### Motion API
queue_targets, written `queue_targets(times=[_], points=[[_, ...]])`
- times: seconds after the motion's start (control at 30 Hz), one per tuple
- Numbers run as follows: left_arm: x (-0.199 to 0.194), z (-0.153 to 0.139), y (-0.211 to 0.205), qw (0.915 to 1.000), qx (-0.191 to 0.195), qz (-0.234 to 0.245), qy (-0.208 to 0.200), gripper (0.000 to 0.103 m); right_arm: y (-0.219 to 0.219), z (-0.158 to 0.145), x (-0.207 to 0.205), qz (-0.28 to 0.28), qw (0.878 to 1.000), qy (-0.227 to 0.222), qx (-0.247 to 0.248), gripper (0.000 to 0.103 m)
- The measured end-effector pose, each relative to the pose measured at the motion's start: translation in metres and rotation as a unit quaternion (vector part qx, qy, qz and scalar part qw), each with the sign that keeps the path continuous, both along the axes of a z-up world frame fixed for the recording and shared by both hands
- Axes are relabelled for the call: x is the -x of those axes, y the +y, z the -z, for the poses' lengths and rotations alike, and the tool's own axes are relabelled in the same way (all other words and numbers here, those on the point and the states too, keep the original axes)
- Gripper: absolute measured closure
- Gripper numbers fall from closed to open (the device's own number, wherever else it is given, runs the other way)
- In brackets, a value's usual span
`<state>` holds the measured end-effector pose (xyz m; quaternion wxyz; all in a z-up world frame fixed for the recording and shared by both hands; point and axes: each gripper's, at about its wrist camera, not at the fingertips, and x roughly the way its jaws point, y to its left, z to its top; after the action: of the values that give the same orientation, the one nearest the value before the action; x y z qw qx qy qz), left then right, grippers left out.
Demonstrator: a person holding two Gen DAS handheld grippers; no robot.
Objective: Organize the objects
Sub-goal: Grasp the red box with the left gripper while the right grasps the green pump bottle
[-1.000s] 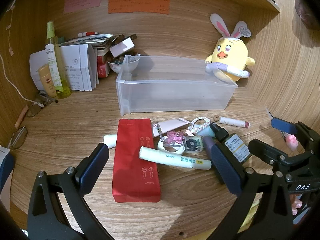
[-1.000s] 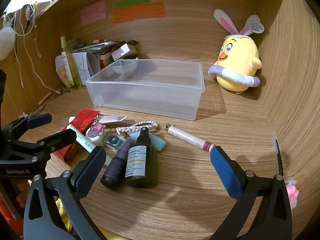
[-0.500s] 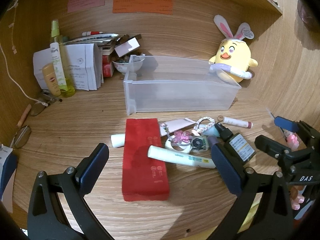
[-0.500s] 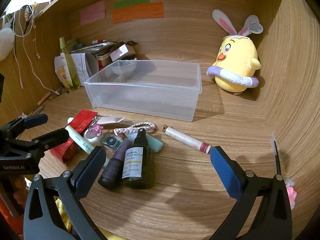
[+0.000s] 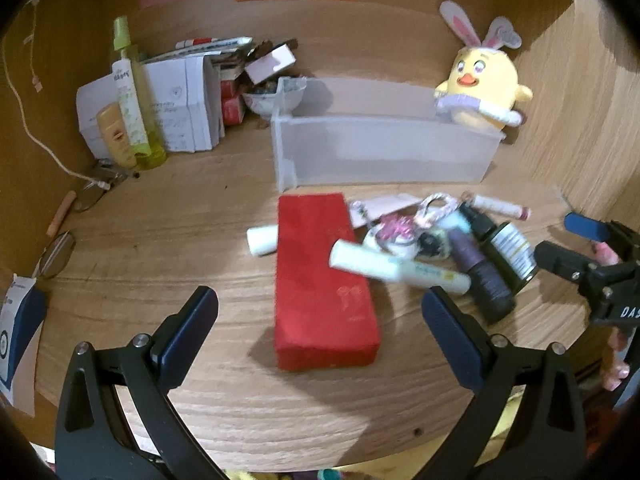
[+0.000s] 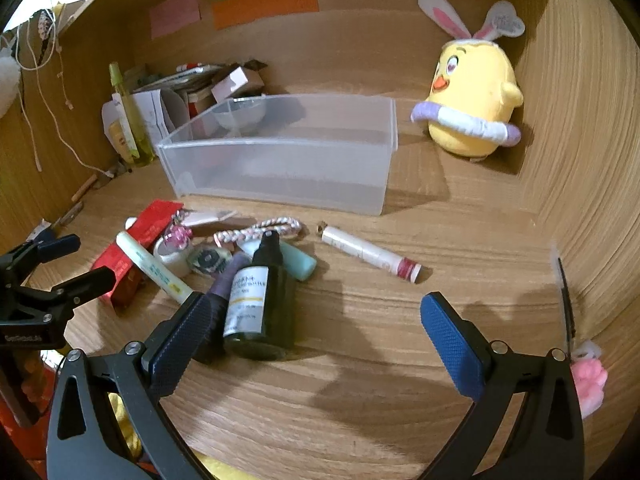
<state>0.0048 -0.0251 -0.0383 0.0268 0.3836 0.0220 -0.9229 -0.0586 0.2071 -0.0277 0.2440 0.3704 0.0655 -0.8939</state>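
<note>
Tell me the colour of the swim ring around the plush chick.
The swim ring is purple and white in alternating bands, clearest in the right wrist view.

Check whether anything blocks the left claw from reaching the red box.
Nothing visible does. The left claw is open with the red box straight ahead of it. Only a white tube lies across the box's far right edge, beyond the near end.

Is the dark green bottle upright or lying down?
Lying down: the dark green bottle rests on its side on the desk, label facing up.
</note>
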Motion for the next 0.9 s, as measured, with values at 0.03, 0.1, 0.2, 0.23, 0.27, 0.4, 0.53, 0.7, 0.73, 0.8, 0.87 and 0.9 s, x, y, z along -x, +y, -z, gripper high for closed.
queue_targets(times=[0.03,0.1,0.2,0.23,0.27,0.4,0.53,0.7,0.73,0.8,0.87,0.9], points=[[0.000,0.003,-0.002,1.0000,0.002,-0.003,-0.003,0.000,0.000,0.002,0.001,0.000,1.000,-0.003,-0.001,0.000],[0.003,0.010,-0.007,0.9998,0.002,-0.012,-0.014,0.000,-0.001,0.008,0.002,-0.001,1.000,-0.011,0.001,0.000],[0.007,0.019,-0.015,0.9993,-0.011,-0.025,-0.025,0.000,0.000,0.013,0.006,-0.001,1.000,-0.028,0.013,0.001],[0.008,0.021,-0.017,0.9991,-0.016,-0.028,-0.027,0.000,0.000,0.014,0.008,-0.003,0.999,-0.035,0.018,0.001],[0.009,0.022,-0.018,0.9990,-0.018,-0.032,-0.028,0.000,0.000,0.015,0.010,-0.004,0.999,-0.041,0.022,0.004],[0.012,0.026,-0.017,0.9988,-0.018,-0.036,-0.028,0.000,-0.005,0.020,0.016,-0.010,0.998,-0.058,0.028,0.012],[0.018,0.030,-0.015,0.9988,-0.013,-0.029,-0.036,0.015,-0.013,0.025,0.020,-0.019,0.997,-0.067,0.020,0.030],[0.022,0.030,-0.015,0.9990,-0.011,-0.031,-0.030,0.017,-0.020,0.027,0.024,-0.023,0.998,-0.064,0.012,0.043],[0.023,0.030,-0.015,0.9991,-0.011,-0.032,-0.027,0.019,-0.020,0.027,0.024,-0.023,0.998,-0.063,0.010,0.047],[0.023,0.029,-0.016,0.9991,-0.012,-0.033,-0.023,0.025,-0.020,0.027,0.025,-0.022,0.998,-0.060,0.005,0.052],[0.024,0.029,-0.016,0.9992,-0.012,-0.034,-0.019,0.036,-0.020,0.027,0.025,-0.020,0.998,-0.059,0.002,0.062],[0.023,0.028,-0.017,0.9992,-0.012,-0.034,-0.018,0.042,-0.019,0.026,0.025,-0.019,0.998,-0.059,0.002,0.064]])
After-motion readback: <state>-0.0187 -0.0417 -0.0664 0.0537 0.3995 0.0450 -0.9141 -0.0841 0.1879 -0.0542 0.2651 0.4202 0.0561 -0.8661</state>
